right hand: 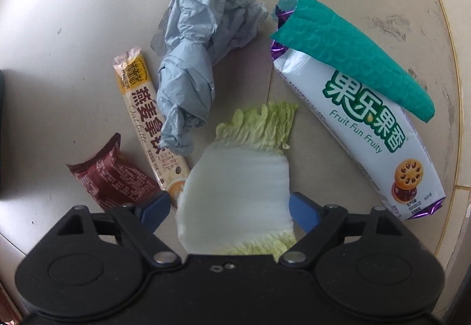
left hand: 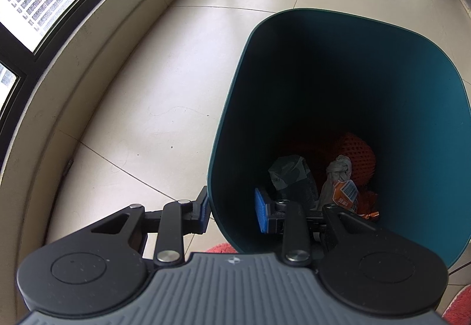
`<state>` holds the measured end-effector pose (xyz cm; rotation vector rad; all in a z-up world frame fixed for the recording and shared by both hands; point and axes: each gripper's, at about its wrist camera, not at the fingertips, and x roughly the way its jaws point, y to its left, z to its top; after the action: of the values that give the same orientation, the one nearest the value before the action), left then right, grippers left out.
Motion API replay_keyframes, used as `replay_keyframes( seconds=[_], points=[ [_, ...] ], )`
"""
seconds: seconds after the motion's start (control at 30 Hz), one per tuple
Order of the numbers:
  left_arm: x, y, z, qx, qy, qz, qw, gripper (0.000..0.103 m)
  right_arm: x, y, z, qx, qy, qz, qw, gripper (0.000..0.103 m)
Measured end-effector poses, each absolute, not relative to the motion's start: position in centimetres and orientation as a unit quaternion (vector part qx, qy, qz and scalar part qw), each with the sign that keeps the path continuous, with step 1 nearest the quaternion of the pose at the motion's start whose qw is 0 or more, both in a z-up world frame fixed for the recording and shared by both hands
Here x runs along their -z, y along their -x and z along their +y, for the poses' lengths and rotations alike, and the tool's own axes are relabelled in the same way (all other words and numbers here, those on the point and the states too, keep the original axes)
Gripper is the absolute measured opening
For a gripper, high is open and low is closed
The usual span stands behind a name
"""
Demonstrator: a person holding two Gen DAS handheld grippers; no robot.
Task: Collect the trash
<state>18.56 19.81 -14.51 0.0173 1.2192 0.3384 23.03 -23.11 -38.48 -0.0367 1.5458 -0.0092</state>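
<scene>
Writing is scarce in the left wrist view: only a barcode label on an orange wrapper (left hand: pixel 347 191) inside the teal bin (left hand: pixel 426 95), beside crumpled paper and orange netting. The left gripper (left hand: pixel 234 208) tilts steeply down, jaws narrow, clamped on the bin's near wall.

Right wrist view: a white biscuit pack (right hand: pixel 362 133) reads "Fruit Fun Fruity"; a sachet (right hand: pixel 141 119) reads "Oat latte". Both lie on the floor with grey crumpled plastic (right hand: pixel 200 60). The right gripper (right hand: pixel 229 206) points straight down, jaws wide around a cabbage leaf (right hand: pixel 238 178), whether pressing I cannot tell.
</scene>
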Motion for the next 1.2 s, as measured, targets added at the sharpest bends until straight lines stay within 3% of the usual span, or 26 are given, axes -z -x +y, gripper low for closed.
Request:
replay_keyframes(
  seconds=[0.07,0.1,0.2,0.4,0.47,0.7,1.2],
  points=[
    [14.5,-18.5,19.9,-0.157,-0.005,0.569,0.807,0.030,38.1,-23.0,-23.7,0.005,0.008,0.699,0.715,0.072],
    [14.5,-18.5,20.0,-0.156,-0.004,0.569,0.807,0.030,38.0,-22.9,-24.0,-0.003,-0.004,0.700,0.714,0.059],
    [14.5,-18.4,20.1,-0.155,-0.003,0.568,0.808,0.030,37.5,-22.8,-24.1,-0.008,-0.015,0.699,0.714,0.040],
    [14.4,-18.4,20.4,-0.152,0.004,0.566,0.810,0.030,35.9,-23.2,-22.2,-0.017,0.033,0.703,0.710,0.015],
    [14.4,-18.4,20.4,-0.152,0.003,0.565,0.811,0.030,34.9,-23.0,-21.5,-0.031,0.053,0.698,0.714,0.012],
    [14.6,-18.3,20.6,-0.149,0.012,0.564,0.812,0.030,29.1,-21.9,-19.4,-0.064,0.100,0.673,0.730,0.011],
    [14.1,-18.2,21.4,-0.142,0.035,0.563,0.814,0.030,7.2,-20.9,-8.5,-0.288,-0.010,0.525,0.801,0.011]
  ],
)
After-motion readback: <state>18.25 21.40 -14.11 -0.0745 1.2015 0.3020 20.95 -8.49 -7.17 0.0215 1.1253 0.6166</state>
